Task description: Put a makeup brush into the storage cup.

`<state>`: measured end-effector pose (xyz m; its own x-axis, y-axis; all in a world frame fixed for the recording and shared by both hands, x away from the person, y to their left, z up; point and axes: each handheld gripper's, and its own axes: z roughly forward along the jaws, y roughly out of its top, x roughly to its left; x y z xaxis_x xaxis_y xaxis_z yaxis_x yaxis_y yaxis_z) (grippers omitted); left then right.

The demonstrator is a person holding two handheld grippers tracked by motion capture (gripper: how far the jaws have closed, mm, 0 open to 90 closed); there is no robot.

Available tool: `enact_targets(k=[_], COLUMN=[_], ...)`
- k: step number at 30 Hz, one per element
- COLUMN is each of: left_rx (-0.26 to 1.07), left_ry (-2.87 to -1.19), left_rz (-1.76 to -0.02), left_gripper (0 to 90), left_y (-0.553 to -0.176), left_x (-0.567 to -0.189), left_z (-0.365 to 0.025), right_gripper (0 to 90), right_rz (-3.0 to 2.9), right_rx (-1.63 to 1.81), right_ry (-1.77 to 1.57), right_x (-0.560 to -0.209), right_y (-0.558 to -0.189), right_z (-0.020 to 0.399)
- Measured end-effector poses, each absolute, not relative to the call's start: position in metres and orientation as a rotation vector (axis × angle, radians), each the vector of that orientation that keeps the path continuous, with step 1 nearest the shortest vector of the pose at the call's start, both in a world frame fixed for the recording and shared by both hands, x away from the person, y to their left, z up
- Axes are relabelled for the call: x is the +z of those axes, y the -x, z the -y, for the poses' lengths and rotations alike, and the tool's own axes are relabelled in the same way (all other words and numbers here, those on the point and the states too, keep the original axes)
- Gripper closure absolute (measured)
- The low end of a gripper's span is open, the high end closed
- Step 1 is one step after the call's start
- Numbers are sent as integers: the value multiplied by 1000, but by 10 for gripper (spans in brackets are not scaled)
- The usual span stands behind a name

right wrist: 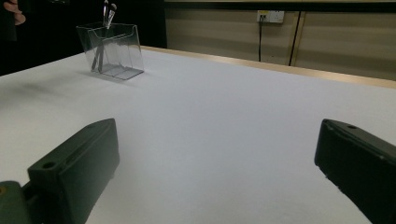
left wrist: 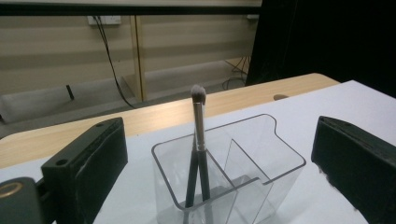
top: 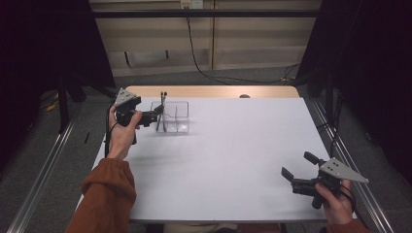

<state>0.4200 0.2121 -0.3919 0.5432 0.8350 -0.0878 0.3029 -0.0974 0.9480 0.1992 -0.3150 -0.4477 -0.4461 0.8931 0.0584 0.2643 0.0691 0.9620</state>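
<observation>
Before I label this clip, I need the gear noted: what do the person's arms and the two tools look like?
Both tools are black, each topped by a grey three-cornered plate with small holes. The left claw and right claw each have two blocky black jaws. A black cable trails from the left one. The left arm wears a rust-orange sleeve.

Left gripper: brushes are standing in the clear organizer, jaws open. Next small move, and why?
Probably back the left gripper straight away from the clear organizer. Its jaws are wide open with nothing between them, and both brushes already stand in one compartment, leaning on each other. A straight retreat should avoid knocking the container. The right gripper rests open near the table's corner.
</observation>
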Motion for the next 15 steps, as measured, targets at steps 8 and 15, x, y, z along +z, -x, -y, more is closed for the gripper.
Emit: enact_targets(k=[8,15], left_rx=[594,554], left_ry=[-1658,-1666], left_rz=[-948,-919], left_gripper=[31,33], left_y=[-404,-390], left_x=[-388,-387], left_z=[-215,-211], right_gripper=[0,0], right_rz=[-1774,-1779], right_rx=[1404,1399], right_ry=[-1156,-1152], right_x=[-447,-448], right_y=[-201,-203], right_z=[314,313])
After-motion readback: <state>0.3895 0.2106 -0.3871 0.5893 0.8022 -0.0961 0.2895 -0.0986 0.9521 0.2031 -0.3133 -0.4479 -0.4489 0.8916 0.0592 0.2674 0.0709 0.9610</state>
